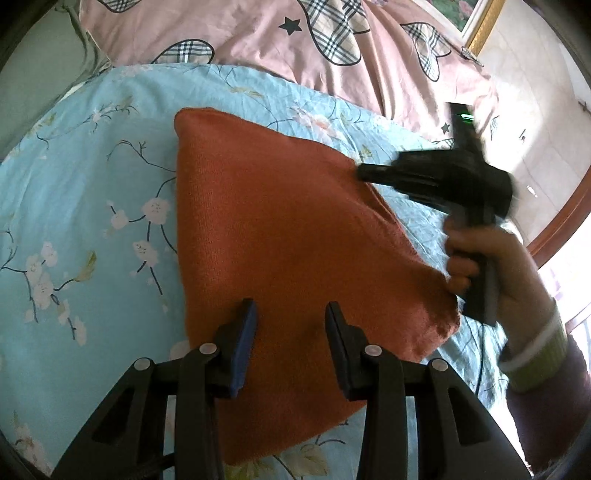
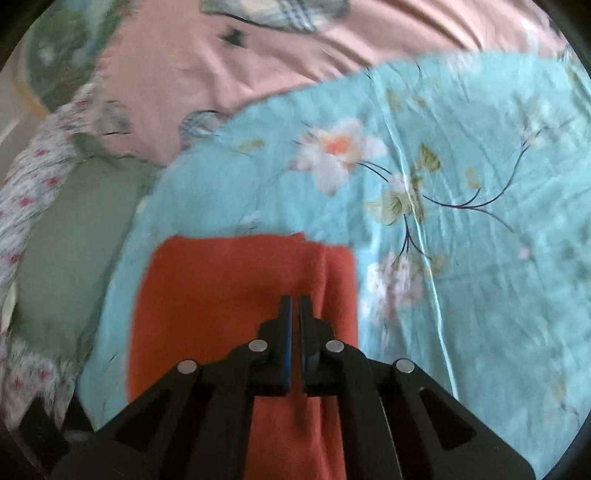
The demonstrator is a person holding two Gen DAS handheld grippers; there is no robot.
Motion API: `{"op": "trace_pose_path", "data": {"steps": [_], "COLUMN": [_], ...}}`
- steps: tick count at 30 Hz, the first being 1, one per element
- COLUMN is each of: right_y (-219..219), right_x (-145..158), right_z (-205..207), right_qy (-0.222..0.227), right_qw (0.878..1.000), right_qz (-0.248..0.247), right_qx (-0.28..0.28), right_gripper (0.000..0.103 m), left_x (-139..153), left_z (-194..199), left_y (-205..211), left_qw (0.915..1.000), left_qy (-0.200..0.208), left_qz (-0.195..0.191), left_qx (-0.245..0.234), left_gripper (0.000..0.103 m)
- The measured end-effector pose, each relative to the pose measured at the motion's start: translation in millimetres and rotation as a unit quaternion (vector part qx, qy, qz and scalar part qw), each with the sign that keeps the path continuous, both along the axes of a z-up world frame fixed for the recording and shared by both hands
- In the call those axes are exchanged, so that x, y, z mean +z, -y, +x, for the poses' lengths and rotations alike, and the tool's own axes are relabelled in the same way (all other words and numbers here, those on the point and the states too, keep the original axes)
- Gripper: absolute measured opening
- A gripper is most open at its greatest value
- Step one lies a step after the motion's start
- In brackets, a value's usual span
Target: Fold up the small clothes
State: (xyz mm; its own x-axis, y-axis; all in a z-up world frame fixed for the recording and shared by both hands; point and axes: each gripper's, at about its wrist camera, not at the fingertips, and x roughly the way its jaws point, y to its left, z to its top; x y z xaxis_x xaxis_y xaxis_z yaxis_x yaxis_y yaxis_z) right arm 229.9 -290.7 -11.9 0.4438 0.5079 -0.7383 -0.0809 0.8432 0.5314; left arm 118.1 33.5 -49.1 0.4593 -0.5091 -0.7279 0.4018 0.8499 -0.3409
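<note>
An orange knit garment [image 1: 280,229] lies folded flat on the blue floral sheet [image 1: 85,192]. My left gripper [image 1: 291,308] hovers over its near part, jaws apart with nothing pinched between them. At the garment's right edge a hand [image 1: 480,258] holds my right gripper [image 1: 364,171], blurred. In the right wrist view the right gripper [image 2: 295,299] is shut, pads almost touching and nothing caught between them. It is above the garment [image 2: 221,288], beside a lengthwise fold ridge near the garment's right side.
A pink duvet with plaid hearts [image 1: 258,33] lies bunched along the far side of the sheet. A green pillow [image 2: 66,251] and a white flowered cloth [image 2: 33,173] sit left of the garment. A gilt picture frame [image 1: 484,26] and a wooden edge [image 1: 565,218] are at the right.
</note>
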Motion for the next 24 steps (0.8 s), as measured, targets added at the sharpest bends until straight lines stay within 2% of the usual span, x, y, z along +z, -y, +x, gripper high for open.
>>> {"op": "trace_pose_path", "data": {"steps": [3, 5, 7, 8, 9, 12, 16, 17, 21, 24], "right_y": [2, 0, 3, 2, 7, 29, 20, 20, 14, 13], "right_x": [22, 20, 2, -11, -22, -38, -27, -23, -5, -26], "right_z": [-45, -71, -97, -103, -106, -113, -118, -123, -145, -151], "right_qy": [0.017, 0.015, -0.005, -0.018, -0.027, -0.027, -0.013, -0.009, 0.017, -0.009], "right_qw": [0.999, 0.998, 0.998, 0.997, 0.997, 0.999, 1.0, 1.0, 0.999, 0.998], "right_qz": [0.022, 0.022, -0.019, -0.049, -0.049, 0.014, -0.023, -0.024, -0.022, -0.058], "right_qx": [0.039, 0.055, 0.062, 0.056, 0.048, 0.013, 0.016, 0.017, 0.04, 0.04], "right_gripper": [0.005, 0.005, 0.005, 0.004, 0.002, 0.0, 0.001, 0.004, 0.004, 0.003], "left_x": [8, 12, 10, 6, 2, -12, -16, -16, -19, -22], "left_z": [-11, -18, -25, -28, -30, -36, -43, -44, -48, -51], "left_y": [-3, -7, -8, -8, -8, -5, 0, 0, -6, -8], "left_qw": [1.0, 0.9999, 0.9999, 0.9998, 0.9998, 0.9993, 0.9985, 0.9985, 0.999, 0.999], "left_qy": [0.006, 0.009, 0.01, 0.009, 0.004, -0.006, 0.004, 0.005, -0.001, -0.001], "left_qz": [-0.005, -0.007, 0.001, 0.009, 0.017, 0.034, 0.053, 0.054, 0.044, 0.044], "left_qx": [-0.002, -0.008, -0.012, -0.013, -0.013, -0.013, -0.006, -0.006, 0.001, 0.006], "left_gripper": [0.038, 0.038, 0.038, 0.038, 0.038, 0.036, 0.036, 0.036, 0.036, 0.036]}}
